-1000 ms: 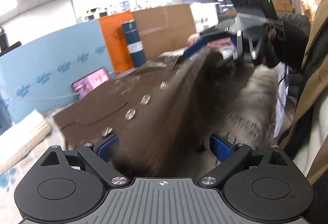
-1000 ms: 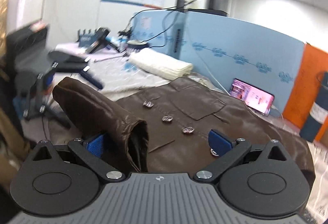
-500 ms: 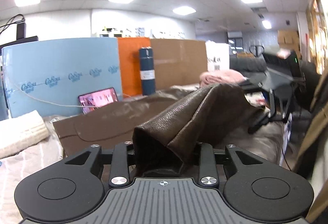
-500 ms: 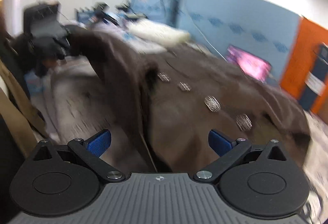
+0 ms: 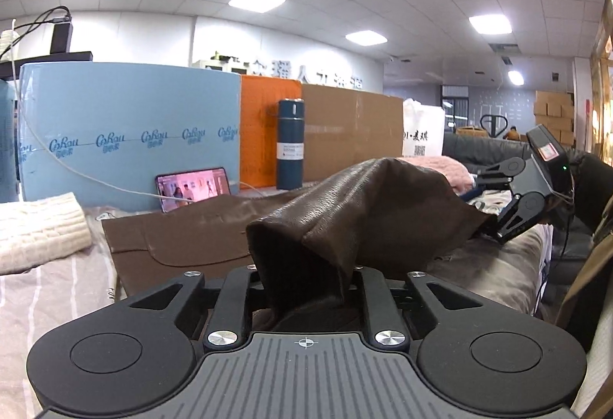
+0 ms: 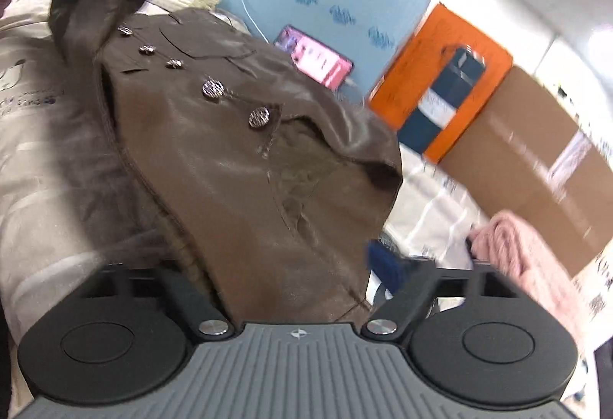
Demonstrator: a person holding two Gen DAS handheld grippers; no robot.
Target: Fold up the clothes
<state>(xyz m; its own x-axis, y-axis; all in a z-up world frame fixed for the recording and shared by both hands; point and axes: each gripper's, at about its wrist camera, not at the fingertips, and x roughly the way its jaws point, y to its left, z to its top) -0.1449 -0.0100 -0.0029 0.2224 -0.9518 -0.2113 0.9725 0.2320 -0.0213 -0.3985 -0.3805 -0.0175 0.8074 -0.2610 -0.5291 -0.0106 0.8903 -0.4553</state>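
Note:
A brown leather jacket (image 5: 383,212) with metal buttons (image 6: 213,88) lies spread on a bed. My left gripper (image 5: 305,273) is closing, and its fingers pinch a raised fold of the jacket's near edge. In the right wrist view that fold stands up at the far left. My right gripper (image 6: 276,265) is at the jacket's other end, near the collar. Its jaws are closing with the jacket (image 6: 214,158) edge between them. The blue right pad (image 6: 383,265) sits just beside the leather, and the left pad is hidden under it. The left wrist view shows the right gripper (image 5: 486,214) at the far right.
A lit phone (image 5: 191,187) leans on a blue foam board (image 5: 126,135) behind the jacket. A dark blue bottle (image 5: 291,143) stands by orange and cardboard panels. A folded white knit (image 5: 38,227) lies at the left, and a pink garment (image 6: 528,250) beyond the collar.
My left gripper went from wide open to closed on the jacket fold and lifted it. My right gripper swung down to the collar end, and its jaws narrowed around the edge.

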